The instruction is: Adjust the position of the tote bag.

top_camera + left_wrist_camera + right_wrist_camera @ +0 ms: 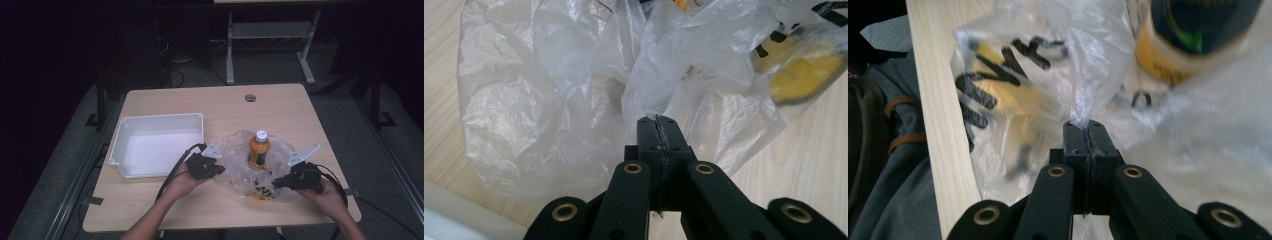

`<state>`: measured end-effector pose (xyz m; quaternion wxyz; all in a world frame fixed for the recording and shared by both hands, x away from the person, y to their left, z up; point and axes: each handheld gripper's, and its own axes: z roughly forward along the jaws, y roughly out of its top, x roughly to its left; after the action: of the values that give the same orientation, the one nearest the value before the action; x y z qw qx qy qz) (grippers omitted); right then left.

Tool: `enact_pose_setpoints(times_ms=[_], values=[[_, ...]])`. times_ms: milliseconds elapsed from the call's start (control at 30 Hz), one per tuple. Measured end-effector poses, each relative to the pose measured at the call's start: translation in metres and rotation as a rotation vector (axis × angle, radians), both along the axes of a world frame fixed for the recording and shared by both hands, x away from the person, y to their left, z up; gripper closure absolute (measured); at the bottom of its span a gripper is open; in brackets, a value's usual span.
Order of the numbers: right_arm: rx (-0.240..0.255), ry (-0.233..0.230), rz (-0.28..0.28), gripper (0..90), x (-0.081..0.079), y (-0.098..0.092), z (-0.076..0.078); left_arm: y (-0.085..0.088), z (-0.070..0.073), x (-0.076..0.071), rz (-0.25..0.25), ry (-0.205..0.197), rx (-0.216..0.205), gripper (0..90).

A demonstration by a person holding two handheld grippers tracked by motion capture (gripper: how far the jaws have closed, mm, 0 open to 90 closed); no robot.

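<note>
A crumpled clear plastic bag (239,172) with black lettering and a yellow patch lies on the wooden table (165,102). An orange bottle (259,149) with a white cap stands upright in the middle of it, plastic spread around its base. My left gripper (222,170) is at the bag's left edge, jaws shut on a pinch of film (658,122). My right gripper (275,184) is at the bag's front right, jaws shut on a fold of plastic (1087,126) beside the lettering (998,75). The bottle's base (1193,40) shows blurred just beyond.
A white rectangular tray (116,145) sits on the table just left of the left hand. A round cable hole (250,97) is near the far edge. The table's near edge (943,150) runs close behind the right gripper, with the person's clothing below it.
</note>
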<state>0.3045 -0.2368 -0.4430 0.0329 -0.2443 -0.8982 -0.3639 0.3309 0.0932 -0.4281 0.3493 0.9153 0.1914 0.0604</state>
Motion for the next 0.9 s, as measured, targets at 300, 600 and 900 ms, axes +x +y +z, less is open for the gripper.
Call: enact_pose_setpoints(times_ms=[300, 600, 900], values=[[-0.038, 0.023, -0.049, 89.3, -0.005, -0.021, -0.011, -0.002, -0.004, 0.002, 0.007, 0.002, 0.012, 90.0], [-0.035, 0.027, -0.083, 89.3, -0.009, -0.035, -0.013, -0.007, -0.009, 0.003, 0.011, 0.016, 0.021, 90.0], [-0.016, 0.006, -0.103, 78.4, -0.014, -0.034, -0.007, -0.001, -0.005, 0.003, 0.01, 0.041, -0.031, 86.4]])
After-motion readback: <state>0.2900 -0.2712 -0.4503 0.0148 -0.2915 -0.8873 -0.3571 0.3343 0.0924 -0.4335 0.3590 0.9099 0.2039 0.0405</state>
